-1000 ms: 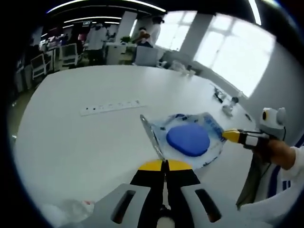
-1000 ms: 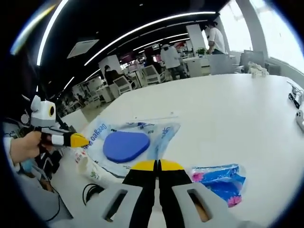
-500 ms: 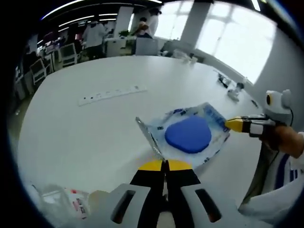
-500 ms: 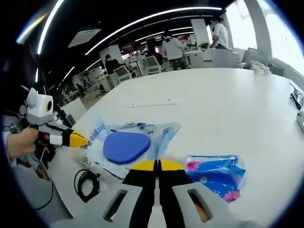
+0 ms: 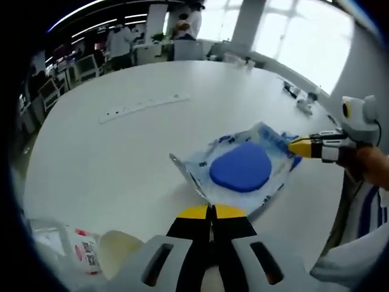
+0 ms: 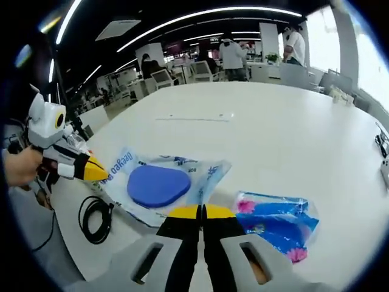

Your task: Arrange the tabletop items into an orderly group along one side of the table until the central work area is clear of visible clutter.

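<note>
left gripper view: left gripper [image 5: 211, 211] jaws pressed together, pinching the near edge of the pouch [image 5: 240, 167] with its blue pad; right gripper [image 5: 296, 146] nips the far corner. risk, i judge: thin film slips or tears if the hands pull unevenly.

right gripper view: right gripper [image 6: 202, 210] clamped on the pouch [image 6: 159, 184] edge, beside blue packet [image 6: 279, 220], near cable [image 6: 93, 216].

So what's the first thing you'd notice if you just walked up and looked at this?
Probably the clear plastic bag with a big blue pad inside, held off the white table by both grippers, the right gripper and the left gripper, each shut on an edge. Next, the shiny blue packet with pink flowers lying beside it, and a coiled black cable at the table's edge.
</note>
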